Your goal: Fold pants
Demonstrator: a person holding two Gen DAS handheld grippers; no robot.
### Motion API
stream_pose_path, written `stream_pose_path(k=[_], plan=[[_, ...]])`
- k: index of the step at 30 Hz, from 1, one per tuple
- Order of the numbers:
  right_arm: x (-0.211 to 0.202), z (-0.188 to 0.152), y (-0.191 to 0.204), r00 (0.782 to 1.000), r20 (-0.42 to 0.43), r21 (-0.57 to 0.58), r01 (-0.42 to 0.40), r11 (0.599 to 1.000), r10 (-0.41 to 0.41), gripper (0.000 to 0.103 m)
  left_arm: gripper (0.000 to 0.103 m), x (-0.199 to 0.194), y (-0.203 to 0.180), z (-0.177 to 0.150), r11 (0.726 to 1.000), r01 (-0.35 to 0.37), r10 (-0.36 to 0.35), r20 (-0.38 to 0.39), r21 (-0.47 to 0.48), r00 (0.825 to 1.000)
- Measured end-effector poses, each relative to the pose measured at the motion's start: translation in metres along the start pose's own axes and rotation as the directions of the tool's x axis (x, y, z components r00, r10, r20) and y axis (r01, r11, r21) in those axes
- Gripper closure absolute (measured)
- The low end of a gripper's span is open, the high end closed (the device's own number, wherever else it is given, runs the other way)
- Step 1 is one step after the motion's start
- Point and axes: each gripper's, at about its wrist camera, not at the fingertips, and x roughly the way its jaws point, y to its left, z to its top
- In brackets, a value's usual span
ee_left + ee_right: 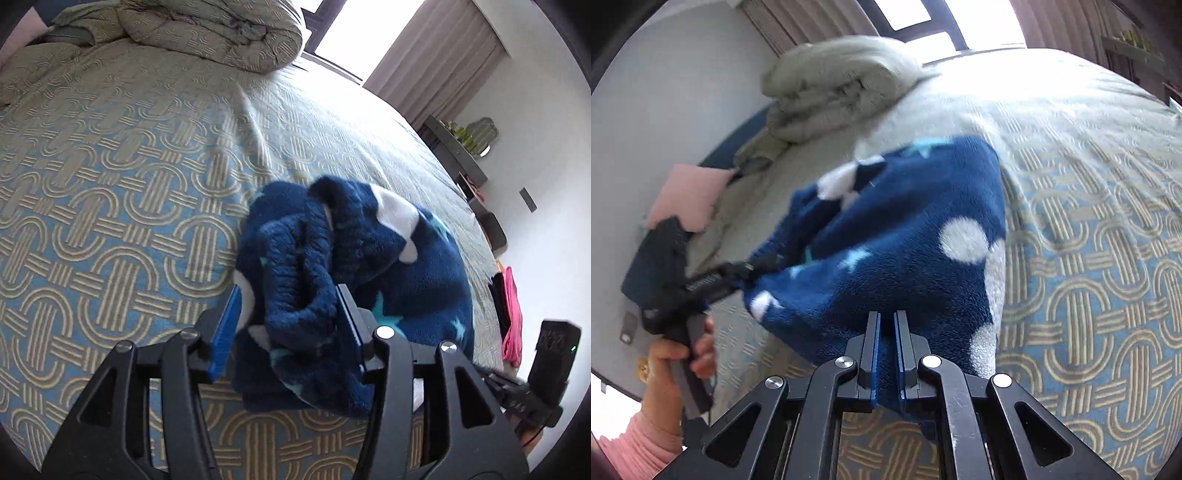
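Two hand-held grippers, left (pixel 291 325) and right (pixel 885 350), each pinching one fleece pants (pixel 886 236), one bed (pixel 110 184)

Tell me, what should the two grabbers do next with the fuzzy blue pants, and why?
Probably pull apart and lower the pants flat onto the bed. The left gripper holds a thick bunched wad, the right gripper pinches an edge, and the cloth hangs crumpled between them, too wrinkled to fold.
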Motion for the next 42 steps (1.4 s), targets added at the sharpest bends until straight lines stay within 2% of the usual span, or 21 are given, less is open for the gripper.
stream_pose_path(k=[2,5,7,9,11,13,14,15,17,19,24,26,27,29,30,31,33,35,36,40,42], plan=[[0.011,-0.005,-0.010,0.999,-0.042,0.057,-0.014,0.998,0.016,0.097,0.050,-0.012,-0.006,0.010,1.000,0.009,-0.009,0.053,-0.007,0.999],[0.008,-0.008,-0.013,0.998,-0.032,0.075,-0.045,0.996,0.048,0.097,0.050,-0.018,-0.038,0.023,0.993,0.100,-0.104,0.080,0.057,0.991],[0.008,-0.010,-0.011,0.999,-0.034,0.066,-0.037,0.997,0.039,0.097,0.050,-0.011,-0.067,0.026,0.976,0.181,-0.188,0.050,0.119,0.981],[0.008,-0.011,-0.008,0.999,-0.032,0.060,-0.028,0.998,0.030,0.097,0.049,0.006,-0.093,0.028,0.959,0.219,-0.222,-0.004,0.178,0.975],[0.009,-0.012,-0.009,0.999,-0.034,0.069,-0.026,0.997,0.028,0.097,0.049,0.037,-0.110,0.028,0.955,0.179,-0.168,-0.066,0.236,0.984],[0.012,-0.011,-0.011,0.999,-0.037,0.085,-0.030,0.996,0.033,0.097,0.050,0.071,-0.107,0.031,0.956,0.062,-0.035,-0.096,0.288,0.995],[0.012,-0.011,-0.013,0.999,-0.039,0.090,-0.032,0.995,0.035,0.097,0.054,0.089,-0.097,0.035,0.952,-0.010,0.043,-0.103,0.305,0.994],[0.012,-0.011,-0.013,0.999,-0.041,0.090,-0.031,0.995,0.035,0.097,0.064,0.103,-0.081,0.041,0.955,-0.035,0.074,-0.121,0.295,0.990],[0.012,-0.012,-0.013,0.998,-0.047,0.081,-0.044,0.996,0.048,0.097,0.066,0.116,-0.052,0.055,0.983,0.027,0.004,-0.168,0.181,0.986],[0.016,-0.011,-0.010,0.997,-0.059,0.069,-0.042,0.997,0.046,0.097,0.079,0.118,-0.039,0.066,0.995,0.026,-0.008,-0.179,0.100,0.984],[0.019,-0.009,-0.002,0.998,-0.063,0.037,0.013,0.999,-0.011,0.097,0.079,0.108,-0.059,0.062,0.977,-0.027,0.062,-0.161,0.213,0.985],[0.016,-0.010,-0.002,0.999,-0.052,0.022,0.016,1.000,-0.015,0.097,0.073,0.091,-0.062,0.055,0.970,-0.019,0.056,-0.145,0.241,0.988],[0.013,-0.011,-0.002,0.999,-0.047,0.013,0.015,1.000,-0.014,0.096,0.065,0.080,-0.064,0.051,0.968,-0.007,0.043,-0.137,0.249,0.990],[0.010,-0.014,-0.005,0.999,-0.046,0.012,0.004,1.000,-0.003,0.096,0.045,0.060,-0.064,0.040,0.961,-0.004,0.034,-0.103,0.278,0.994],[0.009,-0.014,-0.007,0.999,-0.049,0.021,-0.004,1.000,0.005,0.096,0.029,0.052,-0.064,0.033,0.953,-0.029,0.056,-0.081,0.303,0.995],[0.009,-0.013,-0.010,0.999,-0.052,0.034,-0.012,0.999,0.014,0.096,0.020,0.047,-0.064,0.027,0.941,-0.052,0.076,-0.059,0.336,0.995],[0.010,-0.012,-0.013,0.998,-0.056,0.067,-0.022,0.998,0.026,0.096,0.019,0.049,-0.061,0.012,0.906,-0.103,0.136,-0.053,0.411,0.989],[0.010,-0.013,-0.013,0.998,-0.056,0.087,-0.019,0.996,0.024,0.096,0.019,0.058,-0.054,-0.003,0.867,-0.176,0.229,-0.060,0.465,0.972],[0.009,-0.013,-0.013,0.998,-0.053,0.088,-0.013,0.996,0.018,0.096,0.018,0.058,-0.047,-0.009,0.866,-0.186,0.240,-0.060,0.465,0.969],[0.008,-0.016,-0.006,0.999,-0.047,0.057,0.028,0.998,-0.025,0.096,0.018,0.060,-0.020,-0.005,0.954,-0.111,0.152,-0.130,0.278,0.980],[0.006,-0.016,-0.003,0.998,-0.051,0.040,0.048,0.998,-0.046,0.096,0.018,0.061,-0.015,-0.003,0.966,-0.092,0.130,-0.146,0.243,0.981]])
